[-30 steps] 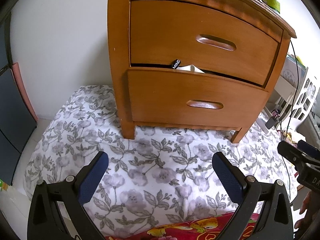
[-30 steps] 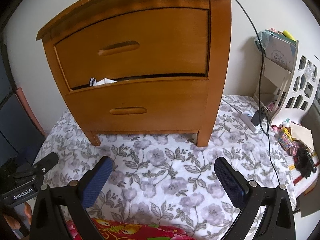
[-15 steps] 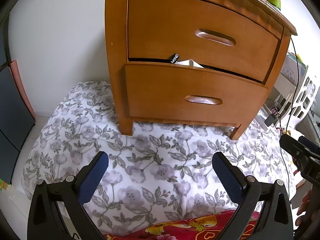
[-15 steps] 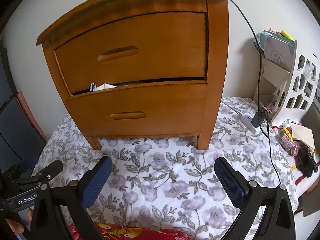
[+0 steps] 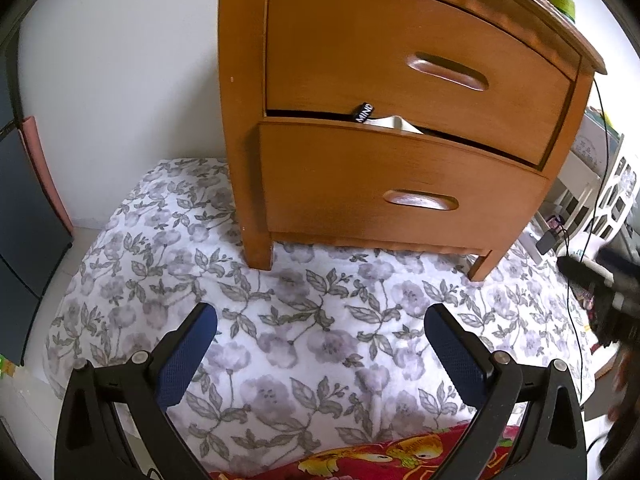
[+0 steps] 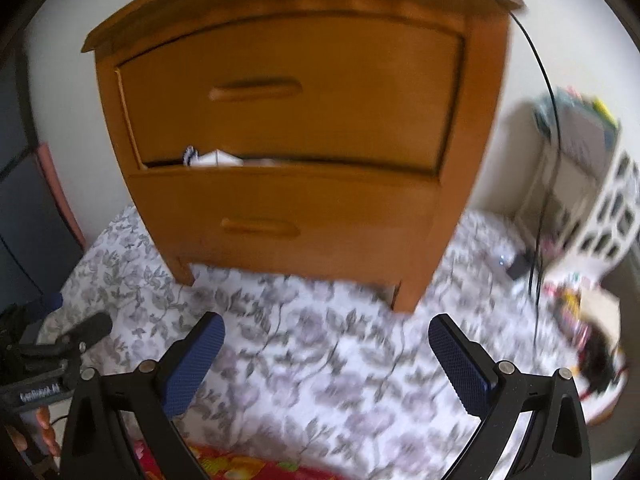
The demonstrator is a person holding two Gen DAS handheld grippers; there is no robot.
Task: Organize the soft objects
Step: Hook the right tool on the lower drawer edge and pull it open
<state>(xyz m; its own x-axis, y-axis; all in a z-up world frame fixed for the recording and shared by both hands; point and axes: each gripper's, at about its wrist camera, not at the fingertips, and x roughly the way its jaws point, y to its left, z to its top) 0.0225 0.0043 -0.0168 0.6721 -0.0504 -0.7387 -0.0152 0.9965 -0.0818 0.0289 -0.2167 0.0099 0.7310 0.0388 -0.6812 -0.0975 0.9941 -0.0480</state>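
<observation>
Grippers (image 5: 320, 330) (image 6: 326, 338) agape — nightstand (image 5: 400, 120) ahead

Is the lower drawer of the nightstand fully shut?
No, the lower drawer stands slightly out, with white cloth and a black tag poking from the gap above it.

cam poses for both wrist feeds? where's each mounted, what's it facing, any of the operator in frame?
Left wrist: on the left gripper, jaws open, facing the nightstand from its left corner; right gripper at right edge.
Right wrist: on the right gripper, jaws open, blurred, facing the nightstand from its right; left gripper and a hand at lower left.
Shared: nightstand, white item poking from the drawer gap, floral blanket, red cloth.
</observation>
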